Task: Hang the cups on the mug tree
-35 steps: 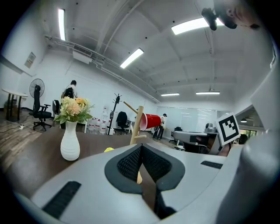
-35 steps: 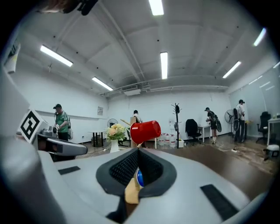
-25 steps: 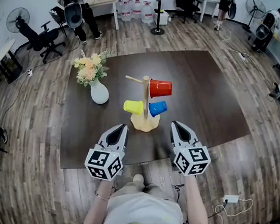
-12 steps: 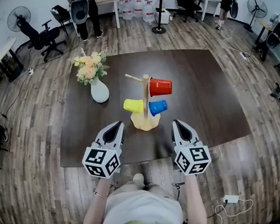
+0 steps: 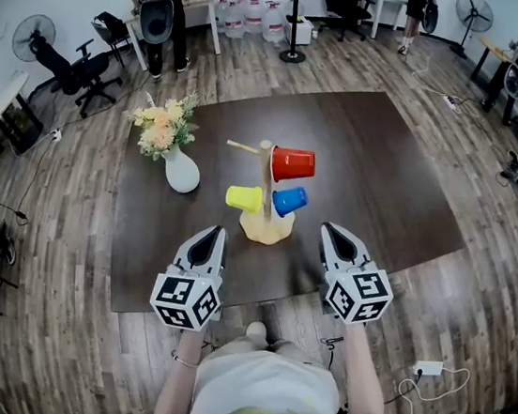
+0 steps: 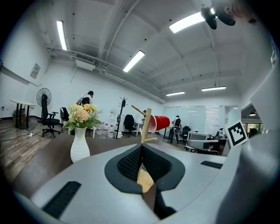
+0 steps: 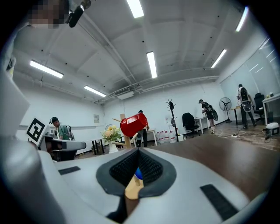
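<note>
Little is changing: the left gripper (image 5: pixel 210 233) is only drifting a touch toward the near left, the right gripper (image 5: pixel 336 230) is keeping still, and nothing on the tree (image 5: pixel 265 169) is shifting. Both are hovering with jaws closed and gripping nothing, pointing at the tree from the counter's (image 5: pixel 387 171) near edge. The red cup (image 5: pixel 293 165) is hanging high on the right, the blue cup (image 5: pixel 289 201) below it and the yellow cup (image 5: pixel 244 197) low on the left. One peg (image 5: pixel 240 147) is sticking out bare at the upper left. No loose cup is showing, so the hanging is probably finished. The vase (image 5: pixel 181 172) is standing near the tree's left. The counter's right half is lying bare, giving room to pull back.
</note>
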A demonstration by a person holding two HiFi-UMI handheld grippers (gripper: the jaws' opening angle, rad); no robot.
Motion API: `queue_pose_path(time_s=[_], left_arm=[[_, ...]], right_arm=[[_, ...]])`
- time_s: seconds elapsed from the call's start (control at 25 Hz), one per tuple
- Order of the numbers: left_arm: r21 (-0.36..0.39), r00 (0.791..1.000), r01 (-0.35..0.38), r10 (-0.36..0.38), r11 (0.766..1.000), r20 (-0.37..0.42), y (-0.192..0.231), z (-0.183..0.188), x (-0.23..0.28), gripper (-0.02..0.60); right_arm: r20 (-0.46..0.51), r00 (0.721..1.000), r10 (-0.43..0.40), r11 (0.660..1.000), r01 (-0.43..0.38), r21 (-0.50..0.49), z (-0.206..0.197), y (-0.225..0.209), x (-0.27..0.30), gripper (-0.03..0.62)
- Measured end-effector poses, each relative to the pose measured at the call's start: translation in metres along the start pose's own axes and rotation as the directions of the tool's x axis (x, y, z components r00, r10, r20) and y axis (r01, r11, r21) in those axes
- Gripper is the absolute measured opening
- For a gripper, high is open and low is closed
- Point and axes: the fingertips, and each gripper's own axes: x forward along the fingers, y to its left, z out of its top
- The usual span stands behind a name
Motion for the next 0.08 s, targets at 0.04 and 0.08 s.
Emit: queue_pose_path(time_s=[0.04,0.08], left_arm=[[0.0,1.0,0.0,0.0,1.0,-0.001,0.0,-0.0008,0.0006,0.023],[-0.001,1.0,-0.001,0.001,1.0,-0.002,-0.0001,-0.0015,0.0012,0.023]], right_arm=[[0.0,1.0,0.0,1.0,0.0,0.003,-0.0005,-0.0011,0.0002,0.02],[0.001,1.0,0.001,1.0,-0.001,0.005,-0.0009,-0.0022,0.0003,0.02]])
